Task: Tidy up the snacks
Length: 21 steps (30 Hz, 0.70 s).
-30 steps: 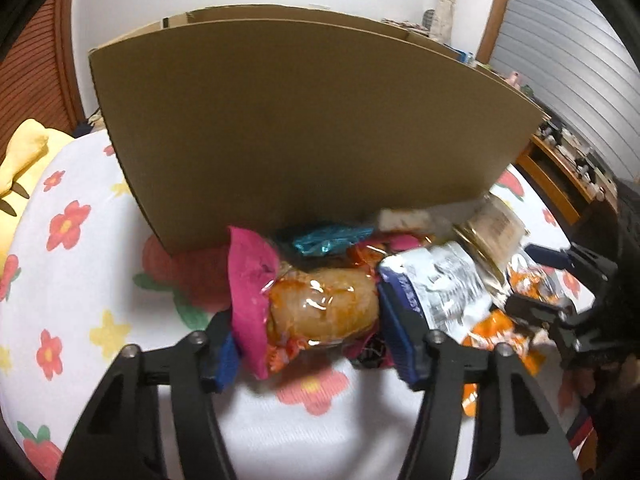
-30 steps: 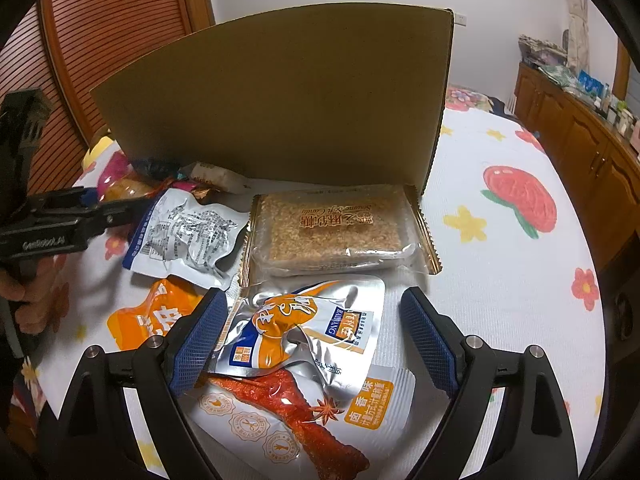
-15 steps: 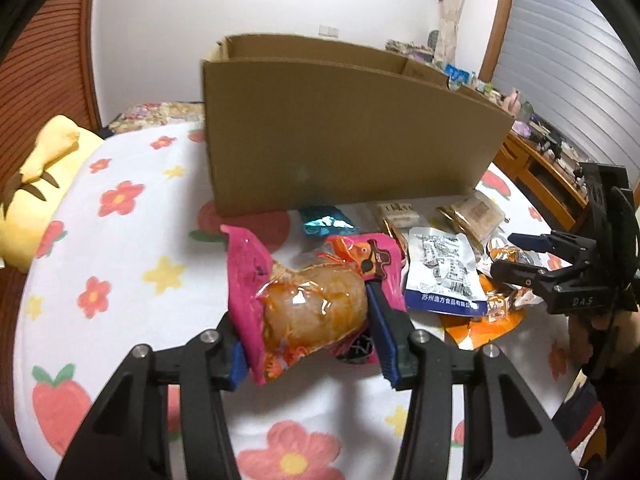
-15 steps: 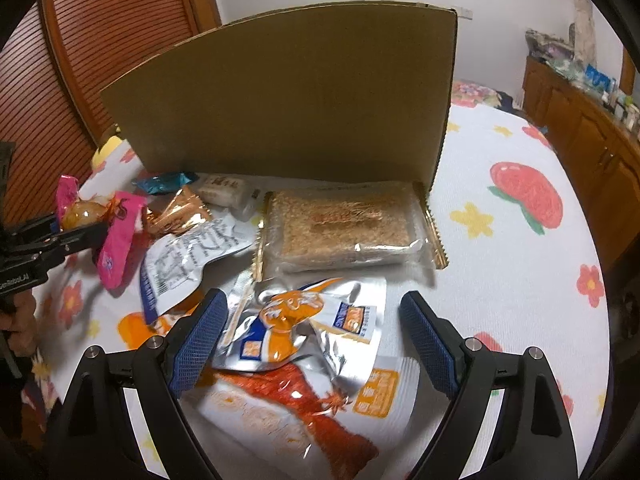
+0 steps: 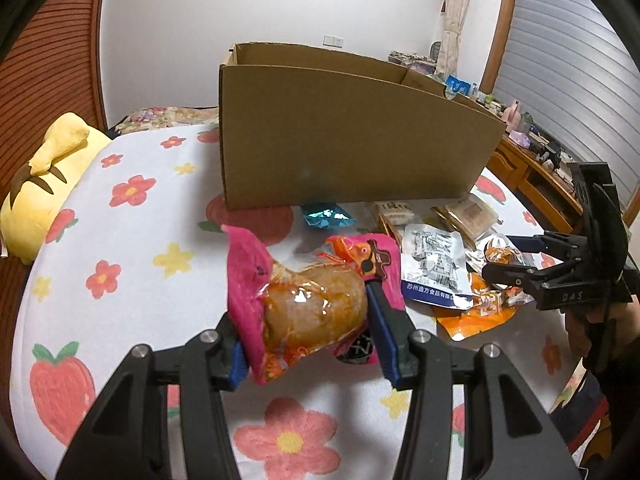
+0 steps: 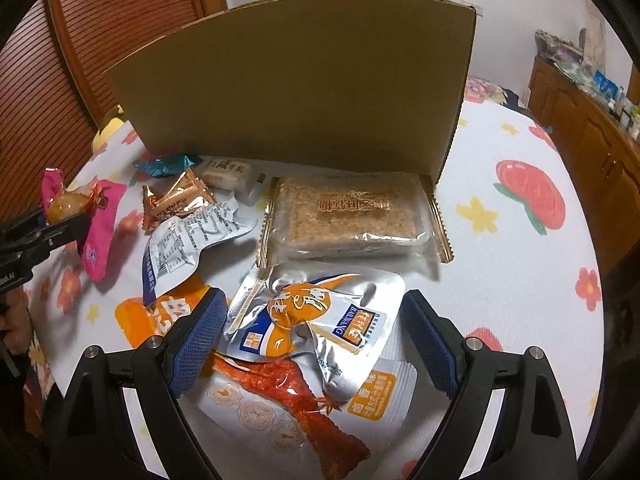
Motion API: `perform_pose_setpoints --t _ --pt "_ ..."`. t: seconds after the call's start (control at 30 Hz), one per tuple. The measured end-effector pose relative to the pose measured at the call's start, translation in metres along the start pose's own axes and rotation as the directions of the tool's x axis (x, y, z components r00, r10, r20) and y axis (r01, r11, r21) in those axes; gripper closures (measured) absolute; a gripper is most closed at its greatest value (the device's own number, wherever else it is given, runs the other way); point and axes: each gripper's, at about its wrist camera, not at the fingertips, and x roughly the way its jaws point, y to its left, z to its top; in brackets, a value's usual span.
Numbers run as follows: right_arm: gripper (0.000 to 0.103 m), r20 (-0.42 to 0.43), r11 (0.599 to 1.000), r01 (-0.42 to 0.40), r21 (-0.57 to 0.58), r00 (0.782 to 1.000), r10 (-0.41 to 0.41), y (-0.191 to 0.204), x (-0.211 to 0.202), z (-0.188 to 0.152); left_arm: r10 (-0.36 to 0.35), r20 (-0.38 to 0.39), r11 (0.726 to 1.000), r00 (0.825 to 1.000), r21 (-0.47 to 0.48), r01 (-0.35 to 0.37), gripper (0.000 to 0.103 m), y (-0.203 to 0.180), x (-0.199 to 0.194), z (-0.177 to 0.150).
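Observation:
My left gripper (image 5: 308, 332) is shut on a pink snack packet (image 5: 308, 300) with an orange-brown piece inside, held above the flowered cloth, in front of the open cardboard box (image 5: 344, 140). The same packet shows at the left in the right wrist view (image 6: 80, 216). My right gripper (image 6: 316, 336) is open, its jaws on either side of a silver and orange pouch (image 6: 316, 312) that lies on a white packet with a red strip (image 6: 300, 404). Between it and the box (image 6: 304, 84) lies a large clear-wrapped crispy bar (image 6: 348, 216).
Loose snacks lie before the box: a blue foil sweet (image 6: 168, 164), a copper wrapper (image 6: 176, 200), a silver pouch (image 6: 192, 240), an orange packet (image 6: 156, 316). A yellow plush toy (image 5: 44, 176) sits far left. A wooden cabinet (image 6: 588, 120) stands at the right.
My left gripper has lifted the pink packet and drawn back from the box, which now looks farther away. The right gripper has stayed open over the silver and orange pouch.

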Motion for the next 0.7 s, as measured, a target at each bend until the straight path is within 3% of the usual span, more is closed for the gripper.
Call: perform_pose_setpoints --t 0.1,0.17,0.27,0.5,0.63,0.7 --pt "0.02 -0.006 1.0 0.003 -0.009 1.0 -0.003 0.004 0.0 0.001 -0.002 -0.002 1.0 1.0 0.0 0.002 0.054 -0.001 0.001 -0.001" --pt "0.031 -0.014 1.0 0.001 -0.009 1.0 -0.002 0.006 -0.001 0.002 -0.002 -0.002 1.0 1.0 0.0 0.002 0.054 -0.001 0.001 -0.002" --pt "0.036 -0.015 1.0 -0.004 -0.013 1.0 0.004 0.007 -0.002 0.002 -0.004 0.002 1.0 1.0 -0.008 0.004 0.062 0.0 0.0 -0.001" --pt "0.057 0.023 1.0 0.01 -0.008 1.0 -0.01 0.005 -0.013 0.002 0.003 0.002 1.0 1.0 -0.002 -0.003 0.063 -0.001 0.0 -0.001" --pt "0.086 0.071 1.0 0.01 0.003 0.997 -0.01 0.005 -0.028 0.006 -0.002 -0.001 1.0 1.0 -0.014 0.002 0.063 0.002 0.001 -0.001" --pt "0.089 0.079 1.0 0.008 0.001 0.997 -0.008 0.006 -0.032 0.008 0.003 0.001 1.0 1.0 -0.014 -0.003 0.062 0.001 0.001 -0.001"
